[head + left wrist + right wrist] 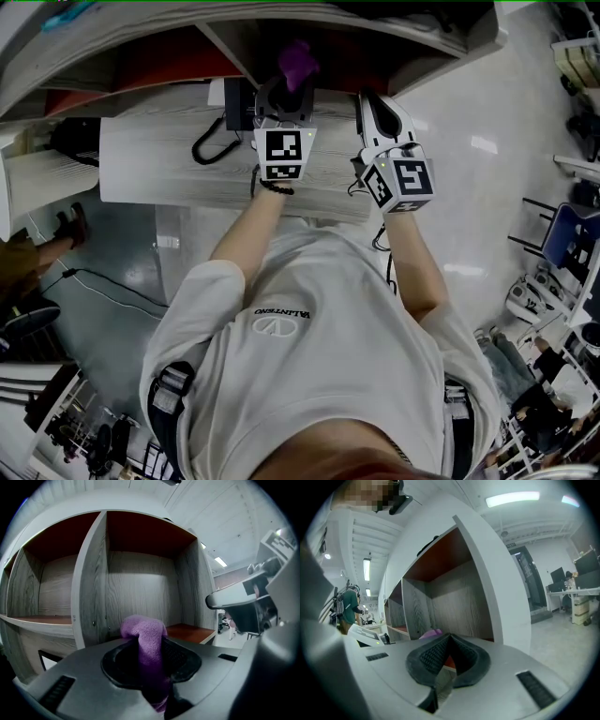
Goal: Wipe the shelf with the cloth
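Note:
A purple cloth (pixel 298 58) (pixel 143 637) is bunched up between the jaws of my left gripper (pixel 289 84) (pixel 143 644), which is shut on it. The cloth hangs in front of a grey wood-grain shelf (pixel 140 583) (pixel 169 56) with red-brown boards, level with the right compartment's bottom board (pixel 190 632); I cannot tell whether it touches. My right gripper (pixel 373 101) (pixel 447 639) is held just right of the left one, by the shelf's white right side panel (pixel 497 588). Its jaws are together with nothing between them. A bit of the cloth (pixel 431 633) shows past them.
A pale wood-grain top (pixel 159 164) lies below the shelf, with a black device and looped cable (pixel 214 141) on it. Another cable (pixel 103 286) runs over the floor at left. Chairs (pixel 572 234) stand at right. A person in green (pixel 349 606) stands far off.

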The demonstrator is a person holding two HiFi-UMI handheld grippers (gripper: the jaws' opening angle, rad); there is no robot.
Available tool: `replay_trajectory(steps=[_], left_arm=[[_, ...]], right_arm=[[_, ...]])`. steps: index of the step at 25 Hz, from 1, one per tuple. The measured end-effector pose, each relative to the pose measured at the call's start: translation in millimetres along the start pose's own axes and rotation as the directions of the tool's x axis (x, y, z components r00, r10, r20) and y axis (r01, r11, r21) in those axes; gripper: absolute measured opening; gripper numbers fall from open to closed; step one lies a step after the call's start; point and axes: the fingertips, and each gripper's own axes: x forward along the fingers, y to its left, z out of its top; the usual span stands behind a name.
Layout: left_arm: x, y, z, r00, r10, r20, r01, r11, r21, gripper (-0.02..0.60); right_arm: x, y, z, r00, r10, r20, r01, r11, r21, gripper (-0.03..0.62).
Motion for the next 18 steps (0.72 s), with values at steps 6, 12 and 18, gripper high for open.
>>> replay_trajectory(steps=[6, 12, 18], left_arm=[[4, -16, 3, 1.000, -0.019, 0.005, 0.019, 1.000, 0.000, 0.097], [9, -33, 3, 0.999, -0.048, 0.001, 0.048, 0.999, 0.002, 0.097], [13, -49, 7, 0.998, -0.060, 0.003, 0.060, 0.998, 0.008, 0.097]], right_arm=[[-11, -11, -2, 1.000, -0.018, -0.005, 0.018, 1.000, 0.004, 0.001], [-18, -21, -1, 0.999, -0.032, -0.004, 0.032, 0.999, 0.011, 0.001], [-26, -29, 0, 0.999, -0.038, -0.003, 0.038, 0.999, 0.011, 0.001]])
